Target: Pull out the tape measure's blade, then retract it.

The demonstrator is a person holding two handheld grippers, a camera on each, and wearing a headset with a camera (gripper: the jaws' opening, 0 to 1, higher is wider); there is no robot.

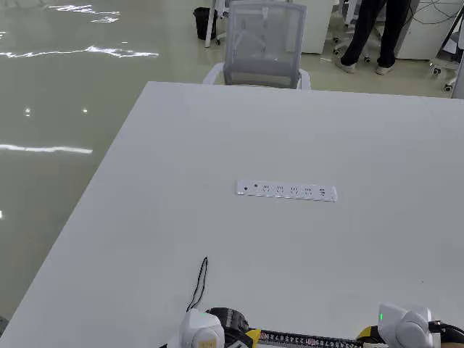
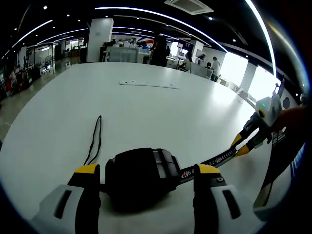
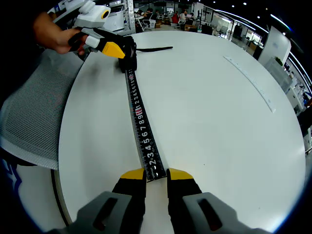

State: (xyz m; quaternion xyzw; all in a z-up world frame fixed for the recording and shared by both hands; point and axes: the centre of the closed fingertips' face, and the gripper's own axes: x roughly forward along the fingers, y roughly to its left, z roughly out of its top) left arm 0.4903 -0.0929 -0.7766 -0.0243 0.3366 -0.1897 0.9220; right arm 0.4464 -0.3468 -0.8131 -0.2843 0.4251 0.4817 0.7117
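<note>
Head view cuts off left gripper [image 2: 148, 171] clamping tape measure [image 2: 136, 187], right gripper [image 3: 156, 174] pinching blade [image 3: 140, 122] tip

The left gripper [image 2: 148, 170] has two pale grey, rounded jaw shells with dark slots, black inner faces and yellow caps at the tips. The right gripper [image 3: 156, 174] matches: grey shells, slotted, black behind yellow tips.

One tape measure [image 2: 136, 181] (blade [image 3: 140, 122] out), two grippers [image 2: 147, 170] [image 3: 156, 174], one power strip [image 1: 286, 191]
</note>
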